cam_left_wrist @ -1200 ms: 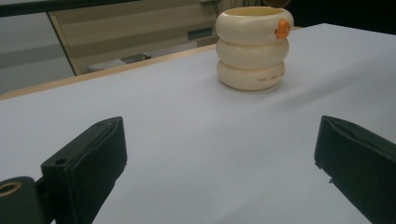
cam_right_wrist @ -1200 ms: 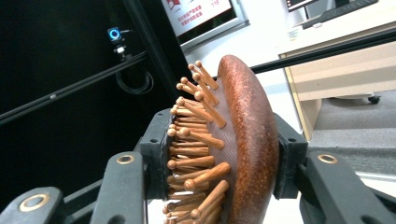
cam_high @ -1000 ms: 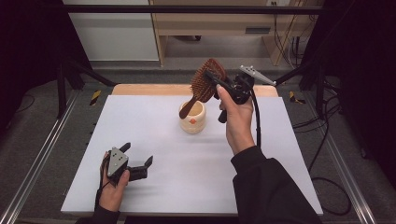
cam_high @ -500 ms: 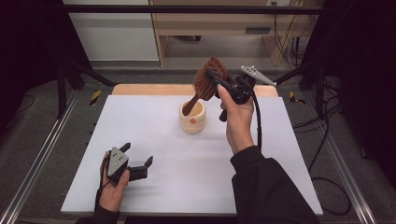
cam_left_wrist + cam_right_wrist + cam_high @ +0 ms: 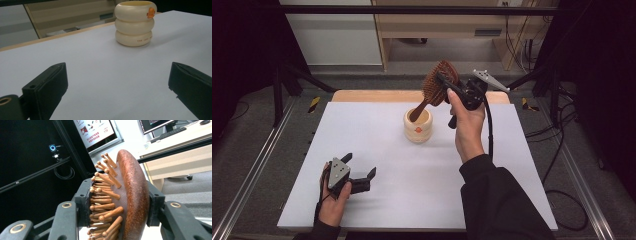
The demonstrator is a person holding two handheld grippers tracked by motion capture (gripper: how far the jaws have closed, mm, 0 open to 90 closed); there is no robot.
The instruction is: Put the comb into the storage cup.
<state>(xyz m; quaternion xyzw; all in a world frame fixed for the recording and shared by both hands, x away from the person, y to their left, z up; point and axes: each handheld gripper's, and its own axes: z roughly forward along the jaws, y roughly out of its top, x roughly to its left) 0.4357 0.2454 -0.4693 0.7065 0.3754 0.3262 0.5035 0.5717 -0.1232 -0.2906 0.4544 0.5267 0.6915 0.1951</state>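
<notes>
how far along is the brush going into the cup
Done: the right hand-held gripper is clamped on the head of the hairbrush, handle tip inside the cream cup. In hand: lowering or steadying it. Left: releasing the brush. The left hand-held gripper rests open on the table.

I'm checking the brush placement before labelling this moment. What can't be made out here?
- Handle tip of the hairbrush: high view, hidden by the cup rim.
- Small print on the cup: left gripper view, too small.
- Brush's lower end: right gripper view, cut off by the bottom edge between the right gripper fingers.
</notes>
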